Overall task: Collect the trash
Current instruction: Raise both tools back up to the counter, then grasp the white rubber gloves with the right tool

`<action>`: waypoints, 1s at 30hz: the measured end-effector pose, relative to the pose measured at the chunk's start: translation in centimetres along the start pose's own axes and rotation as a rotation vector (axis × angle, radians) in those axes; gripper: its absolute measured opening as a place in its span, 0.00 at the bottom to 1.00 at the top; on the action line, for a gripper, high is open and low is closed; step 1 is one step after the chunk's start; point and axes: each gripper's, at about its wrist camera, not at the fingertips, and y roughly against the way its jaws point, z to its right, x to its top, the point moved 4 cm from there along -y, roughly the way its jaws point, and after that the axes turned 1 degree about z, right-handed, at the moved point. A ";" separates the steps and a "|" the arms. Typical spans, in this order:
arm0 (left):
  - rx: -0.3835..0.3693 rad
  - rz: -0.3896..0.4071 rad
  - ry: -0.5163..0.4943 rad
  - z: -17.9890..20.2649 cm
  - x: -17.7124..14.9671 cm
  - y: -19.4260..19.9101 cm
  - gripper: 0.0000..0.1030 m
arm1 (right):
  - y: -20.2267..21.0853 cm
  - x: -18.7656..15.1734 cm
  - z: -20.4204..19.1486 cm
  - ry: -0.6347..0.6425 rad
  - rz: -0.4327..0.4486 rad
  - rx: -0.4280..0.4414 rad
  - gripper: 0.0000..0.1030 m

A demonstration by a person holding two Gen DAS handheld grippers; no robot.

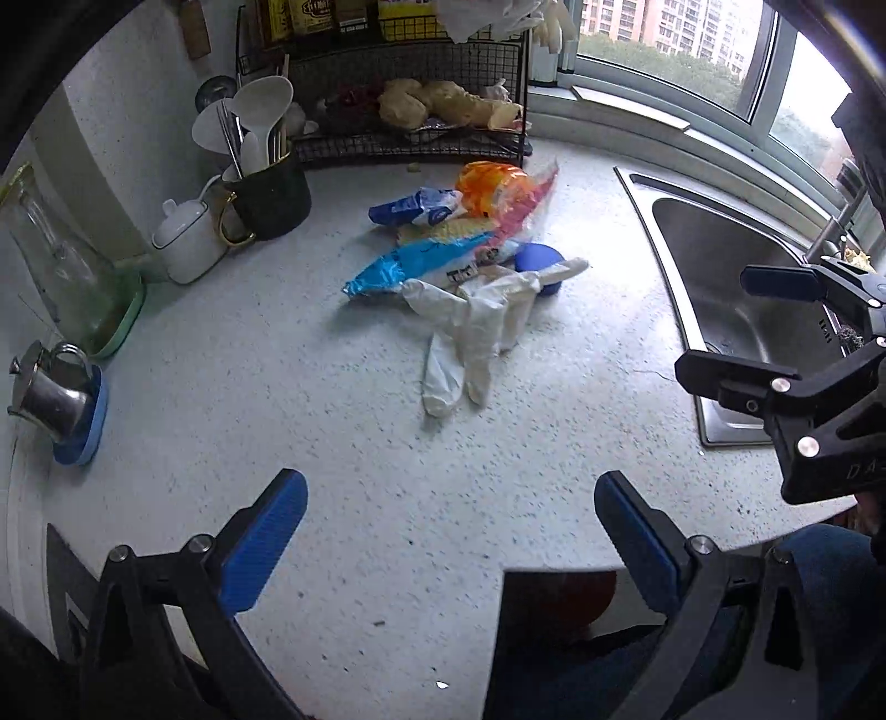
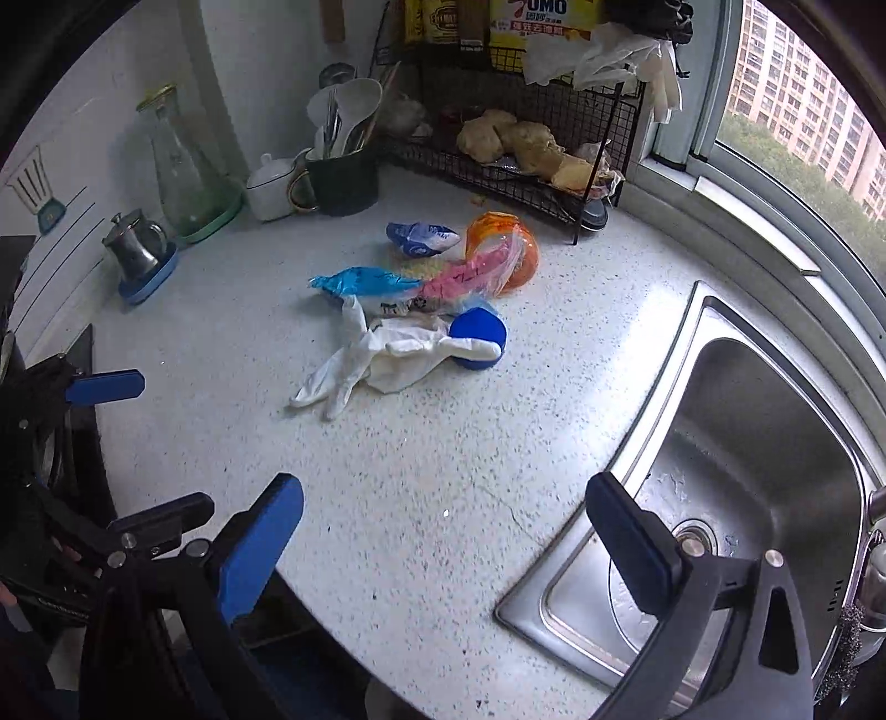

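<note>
While both tools (image 1: 451, 531) (image 2: 443, 534) gape empty, yellow packet (image 2: 545, 22) on rack reads "OMO".

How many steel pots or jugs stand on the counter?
1: the small steel jug sits on a blue tray by the wall, left of the glass carafe. Others may be hidden.

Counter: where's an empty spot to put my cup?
Bare counter lies between the white gloves, the sink and the near edge. It's crowded by the wrappers, utensil mug and wire rack.
</note>
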 end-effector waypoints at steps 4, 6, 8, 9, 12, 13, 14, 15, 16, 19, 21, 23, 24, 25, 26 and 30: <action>-0.001 -0.022 0.017 -3.0 1.7 -1.9 1.00 | -3.3 2.2 -1.0 -0.027 -0.034 0.047 0.99; 0.003 -0.041 0.020 -4.2 2.2 -3.1 1.00 | -5.0 3.0 -1.9 -0.013 -0.028 0.058 0.99; 0.004 -0.065 0.018 -5.3 2.6 -4.3 1.00 | -6.8 3.7 -2.9 0.015 -0.039 0.055 0.99; 0.000 -0.076 0.020 -5.8 2.7 -4.8 1.00 | -7.6 3.8 -3.4 0.024 -0.053 0.057 0.99; -0.006 -0.101 0.022 -7.1 3.0 -6.2 1.00 | -9.8 4.0 -3.9 -0.011 -0.104 0.080 0.91; -0.004 -0.105 0.020 -7.5 3.1 -6.5 1.00 | -10.3 4.2 -4.0 -0.028 -0.116 0.083 0.89; 0.000 -0.105 0.015 -7.8 3.3 -6.9 1.00 | -10.7 4.3 -4.0 -0.044 -0.126 0.090 0.88; 0.001 -0.103 0.011 -8.0 3.4 -7.1 1.00 | -10.9 4.4 -4.0 -0.060 -0.136 0.100 0.88; -0.002 -0.104 0.007 -8.2 3.5 -7.4 1.00 | -11.2 4.6 -3.9 -0.075 -0.147 0.102 0.88; -0.016 -0.112 0.007 -8.5 3.7 -8.1 1.00 | -11.8 5.0 -3.9 -0.088 -0.165 0.092 0.87; -0.033 -0.118 0.012 -8.5 3.8 -8.5 1.00 | -12.0 5.4 -4.1 -0.078 -0.169 0.090 0.77; -0.043 -0.126 0.007 -8.3 3.8 -8.9 1.00 | -12.5 5.6 -4.2 -0.083 -0.186 0.094 0.71; -0.042 -0.129 0.002 -8.3 3.8 -9.0 1.00 | -12.8 5.7 -4.1 -0.088 -0.192 0.086 0.67; -0.041 -0.125 -0.001 -8.2 3.8 -9.2 1.00 | -13.0 5.8 -4.0 -0.092 -0.196 0.078 0.66; -0.039 -0.120 -0.004 -8.2 3.9 -9.2 1.00 | -13.0 5.9 -3.9 -0.089 -0.181 0.069 0.63; -0.046 -0.119 0.003 -8.6 4.0 -9.3 1.00 | -12.5 6.3 -3.6 -0.067 -0.169 0.053 0.30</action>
